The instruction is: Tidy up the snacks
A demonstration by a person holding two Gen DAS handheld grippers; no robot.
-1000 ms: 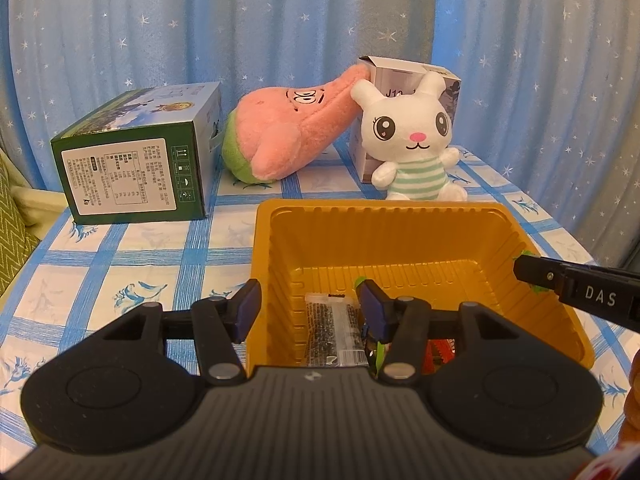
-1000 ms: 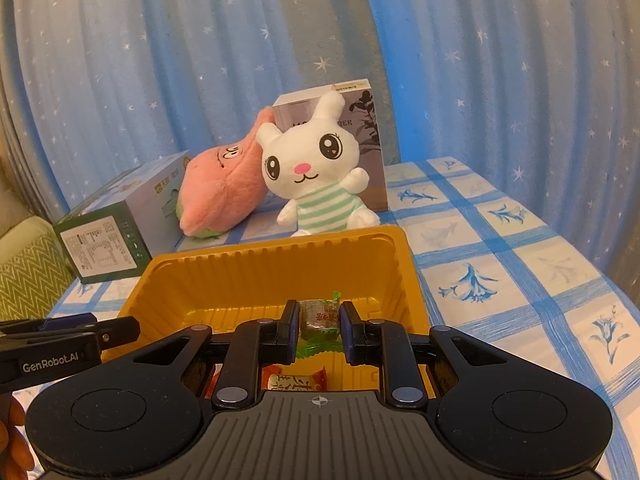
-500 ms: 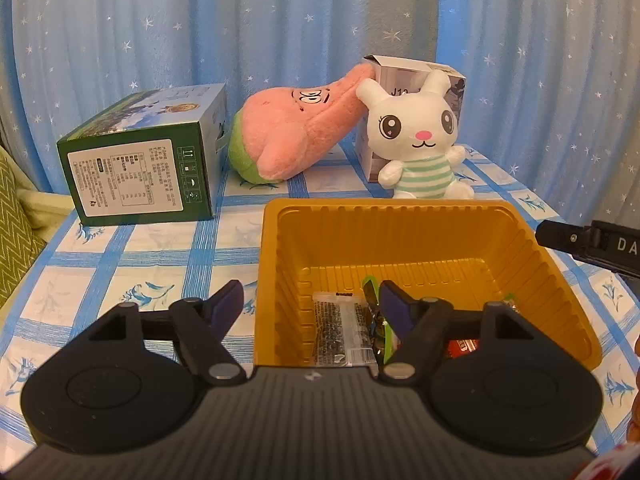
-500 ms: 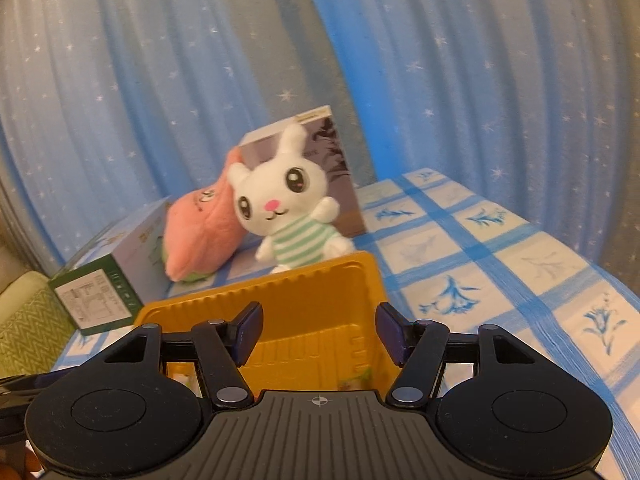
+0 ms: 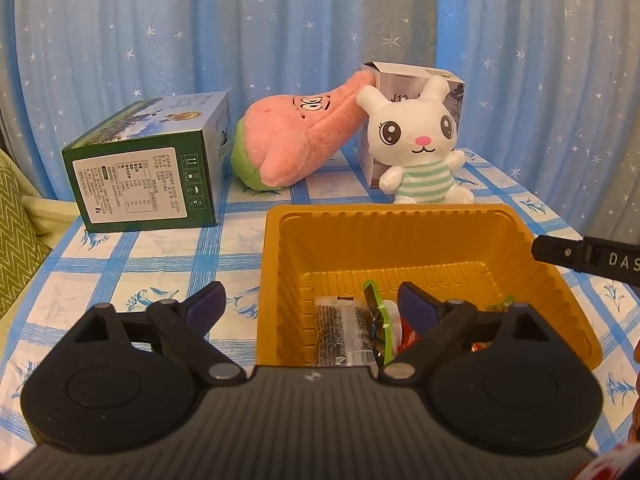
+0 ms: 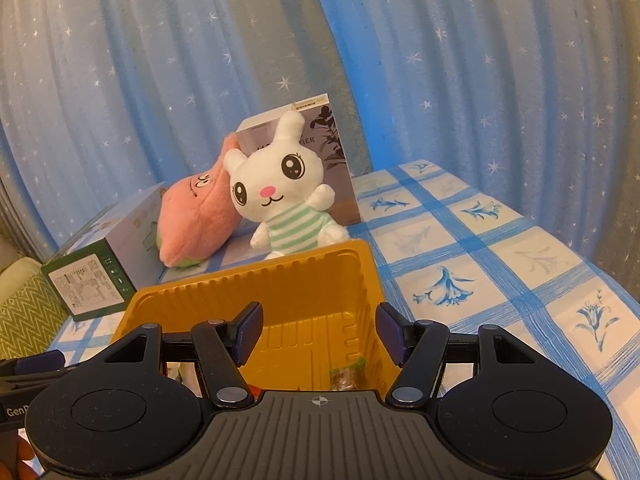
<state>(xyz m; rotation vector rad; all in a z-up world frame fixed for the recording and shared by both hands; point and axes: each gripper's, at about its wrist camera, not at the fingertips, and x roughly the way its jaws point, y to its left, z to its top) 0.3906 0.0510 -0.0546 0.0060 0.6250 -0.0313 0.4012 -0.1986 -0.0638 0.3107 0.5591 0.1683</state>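
Both tongs, left point(image 5: 310, 304) and right point(image 6: 318, 330), hung released and empty above the ribbed yellow plastic tray point(image 5: 400, 216) of wrapped snacks point(image 5: 344, 330), best lifted straight clear without snagging wrappers.

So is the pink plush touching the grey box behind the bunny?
Touching. The left wrist view shows the pink plush leaning with its tip against the grey box at its top corner.

Blue-checked tablecloth point(image 5: 168, 256), yellow tray point(image 5: 400, 216), green box point(image 5: 148, 172), plush toys point(image 5: 304, 140)
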